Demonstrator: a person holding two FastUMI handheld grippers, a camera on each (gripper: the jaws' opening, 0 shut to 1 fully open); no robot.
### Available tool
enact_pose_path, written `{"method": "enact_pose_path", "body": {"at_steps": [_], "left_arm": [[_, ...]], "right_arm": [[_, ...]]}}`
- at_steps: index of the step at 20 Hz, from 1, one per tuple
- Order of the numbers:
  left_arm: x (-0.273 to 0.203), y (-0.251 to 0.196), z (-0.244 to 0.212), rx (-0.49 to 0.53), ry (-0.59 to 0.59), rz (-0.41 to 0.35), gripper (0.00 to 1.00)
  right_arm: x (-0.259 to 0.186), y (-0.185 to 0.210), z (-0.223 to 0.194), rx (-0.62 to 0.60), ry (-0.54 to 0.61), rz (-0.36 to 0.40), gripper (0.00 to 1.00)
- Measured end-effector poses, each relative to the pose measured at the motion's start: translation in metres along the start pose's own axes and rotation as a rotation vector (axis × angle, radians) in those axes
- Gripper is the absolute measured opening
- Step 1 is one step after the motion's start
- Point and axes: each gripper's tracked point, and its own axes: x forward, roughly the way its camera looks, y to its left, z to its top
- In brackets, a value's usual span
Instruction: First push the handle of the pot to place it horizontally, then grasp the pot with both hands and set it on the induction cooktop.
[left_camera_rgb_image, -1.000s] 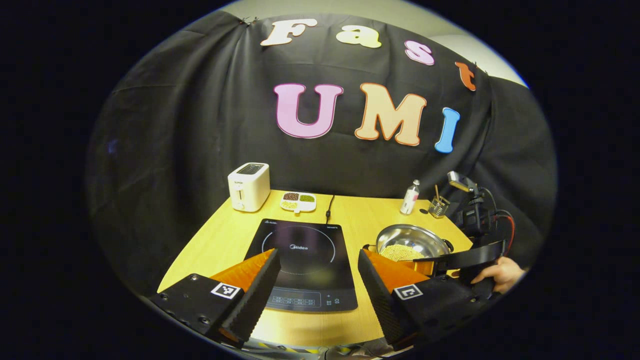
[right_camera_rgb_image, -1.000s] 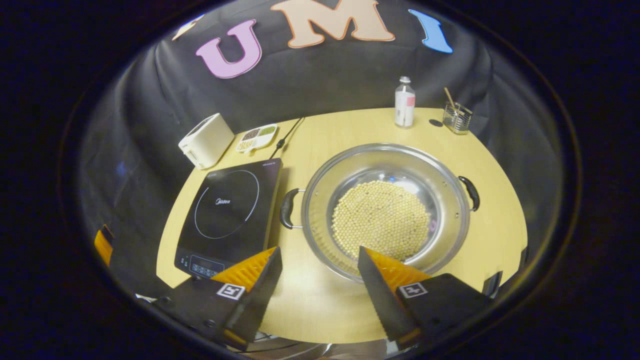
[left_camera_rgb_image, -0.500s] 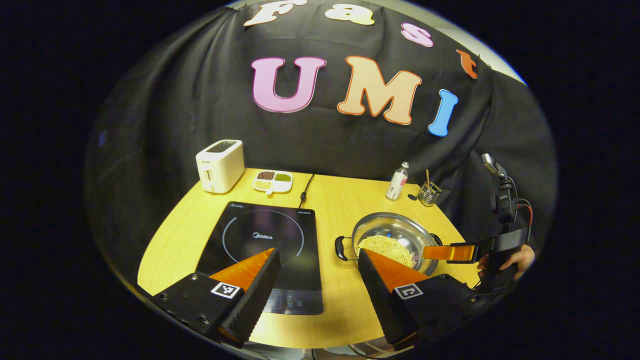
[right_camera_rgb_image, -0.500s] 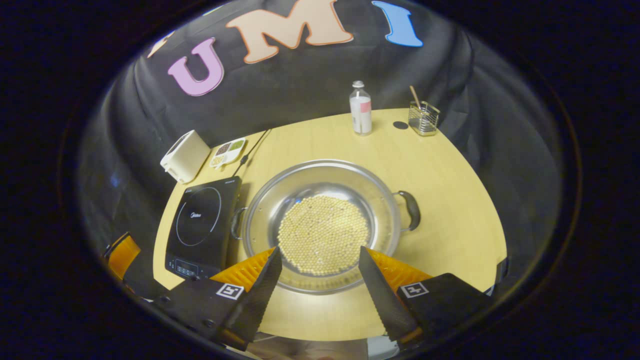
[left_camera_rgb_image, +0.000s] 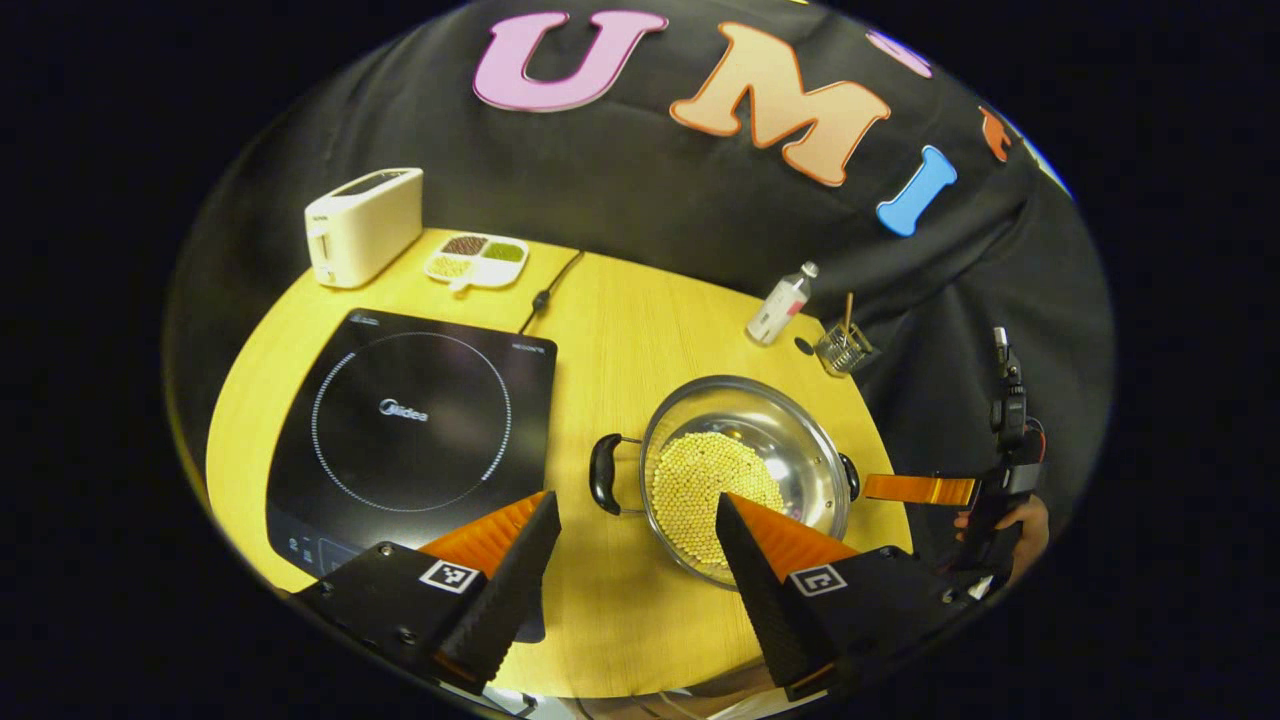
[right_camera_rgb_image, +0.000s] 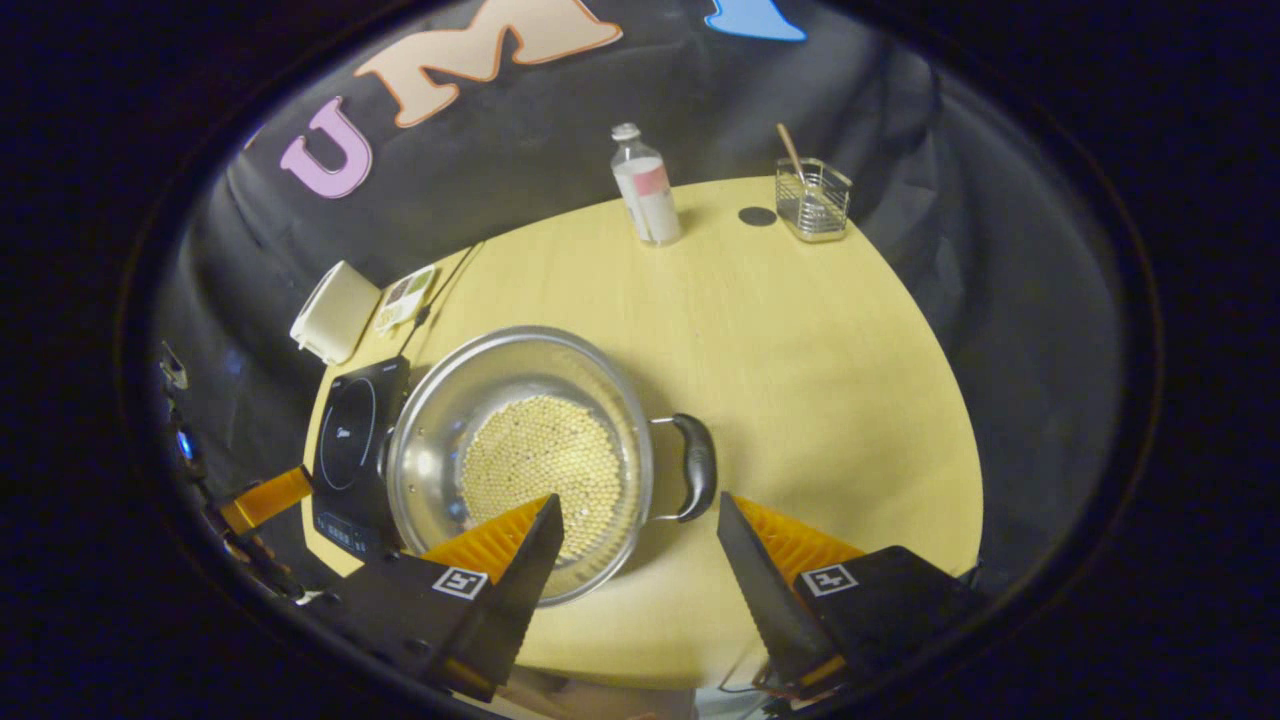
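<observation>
A steel pot (left_camera_rgb_image: 790, 440) with pale beans in it stands on the wooden table (left_camera_rgb_image: 620, 350), right of the black induction cooktop (left_camera_rgb_image: 410, 420). Its two black handles lie left (left_camera_rgb_image: 603, 475) and right (left_camera_rgb_image: 850, 477). My left gripper (left_camera_rgb_image: 637, 560) is open, hovering near the pot's left handle and front rim. In the right gripper view the pot (right_camera_rgb_image: 470, 390) sits left of centre, and its right handle (right_camera_rgb_image: 695, 467) lies just beyond my open right gripper (right_camera_rgb_image: 637, 560). Neither gripper touches the pot. A hand (left_camera_rgb_image: 1010, 520) holds the right gripper beyond the table's right edge.
A white toaster (left_camera_rgb_image: 362, 225) and a divided dish (left_camera_rgb_image: 476, 259) stand at the back left, with the cooktop's cord (left_camera_rgb_image: 548, 290) beside them. A small bottle (left_camera_rgb_image: 782, 303) and a glass holder (left_camera_rgb_image: 843, 347) stand behind the pot. The cooktop (right_camera_rgb_image: 355, 450) lies close beside the pot.
Both views have tilted down over the table. The left gripper has come in toward the pot's left side, the right gripper has shifted to the pot's right handle. The pot has stayed put.
</observation>
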Motion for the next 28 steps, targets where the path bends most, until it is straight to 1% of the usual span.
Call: {"method": "enact_pose_path", "body": {"at_steps": [6,7,9,10,11,12,13,14,15,16,17,18,20,22,23,24,25,26,27,28], "left_arm": [[0.057,0.011,-0.007,-0.003,0.148,0.036,0.97],[0.064,0.013,-0.01,-0.005,0.173,0.043,1.0],[0.075,0.015,-0.014,0.0,0.21,0.053,1.0],[0.079,0.015,-0.014,0.002,0.223,0.055,0.97],[0.083,0.015,-0.015,0.005,0.235,0.054,0.97],[0.089,0.015,-0.018,0.005,0.252,0.052,0.96],[0.093,0.015,-0.022,-0.002,0.271,0.05,0.96],[0.1,0.015,-0.025,-0.02,0.285,0.044,0.96],[0.106,0.014,-0.027,-0.042,0.298,0.041,0.96],[0.112,0.013,-0.03,-0.061,0.31,0.035,0.96],[0.116,0.013,-0.032,-0.067,0.321,0.031,0.96],[0.119,0.013,-0.034,-0.068,0.334,0.028,0.96],[0.124,0.015,-0.038,-0.062,0.358,0.028,0.95],[0.126,0.018,-0.044,-0.05,0.393,0.046,0.92],[0.127,0.017,-0.046,-0.049,0.401,0.043,0.9],[0.129,0.014,-0.046,-0.051,0.404,0.036,0.9],[0.13,0.014,-0.047,-0.051,0.411,0.036,0.93],[0.131,0.016,-0.049,-0.05,0.418,0.04,0.86],[0.133,0.018,-0.05,-0.051,0.428,0.051,0.8],[0.134,0.022,-0.054,-0.052,0.443,0.066,0.76]], "right_arm": [[0.041,-0.016,0.005,-0.019,0.118,0.096,0.94],[0.049,-0.02,0.006,-0.026,0.137,0.096,0.94],[0.061,-0.022,0.003,-0.017,0.181,0.117,0.94],[0.067,-0.021,0.001,-0.001,0.203,0.135,0.96],[0.071,-0.02,-0.001,0.007,0.221,0.153,0.92],[0.076,-0.02,-0.002,0.01,0.234,0.169,0.96],[0.079,-0.017,-0.003,0.013,0.25,0.185,0.89],[0.083,-0.015,-0.004,0.017,0.265,0.205,0.88],[0.087,-0.013,-0.006,0.017,0.28,0.214,0.94],[0.088,-0.012,-0.011,0.012,0.297,0.228,0.91],[0.092,-0.009,-0.014,0.009,0.31,0.246,0.9],[0.094,-0.004,-0.016,0.006,0.319,0.255,0.75],[0.1,-0.004,-0.017,-0.01,0.327,0.255,0.73],[0.102,-0.003,-0.021,-0.029,0.342,0.257,0.73],[0.104,-0.002,-0.02,-0.032,0.344,0.264,0.73],[0.105,-0.001,-0.021,-0.029,0.349,0.271,0.81],[0.106,0.0,-0.019,-0.014,0.347,0.285,0.74],[0.107,0.002,-0.019,0.009,0.356,0.291,0.73],[0.108,0.003,-0.021,0.02,0.372,0.296,0.7],[0.106,0.01,-0.022,0.047,0.377,0.33,0.66]]}}
